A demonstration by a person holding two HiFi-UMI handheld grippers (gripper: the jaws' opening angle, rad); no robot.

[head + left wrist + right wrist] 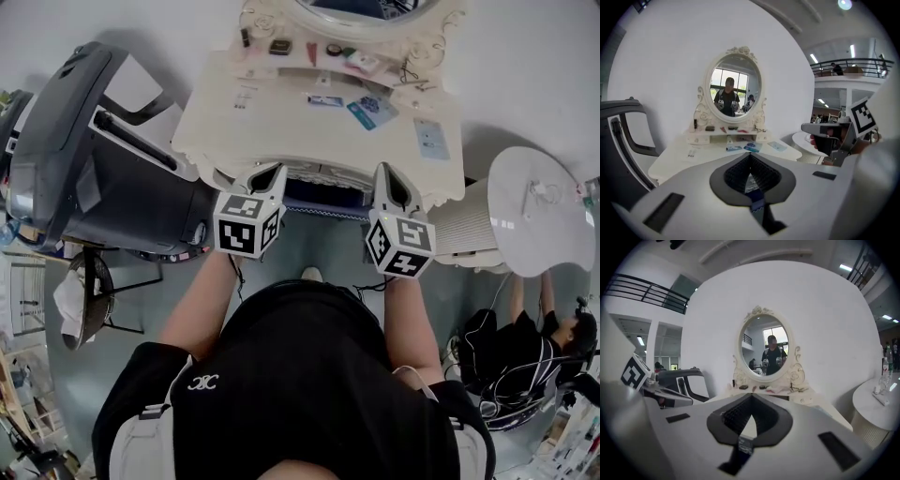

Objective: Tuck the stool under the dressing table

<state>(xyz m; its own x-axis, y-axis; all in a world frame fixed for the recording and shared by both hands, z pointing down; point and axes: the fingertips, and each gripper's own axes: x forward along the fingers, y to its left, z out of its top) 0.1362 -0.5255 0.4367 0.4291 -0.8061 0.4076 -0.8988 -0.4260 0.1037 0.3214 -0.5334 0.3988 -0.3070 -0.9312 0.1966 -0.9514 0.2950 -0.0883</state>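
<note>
Stool (323,199) seemingly under dressing table (281,122); left tongs (267,174), right tongs (395,183) closed

Black short-sleeved T-shirt (309,375) with white logo (202,382); white left tool (267,172) and right tool (391,174) with black-and-white marker cubes (247,225).

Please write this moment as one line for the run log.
left gripper: shut, empty | right gripper: shut, empty | stool: under table | grippers: at table front
</note>
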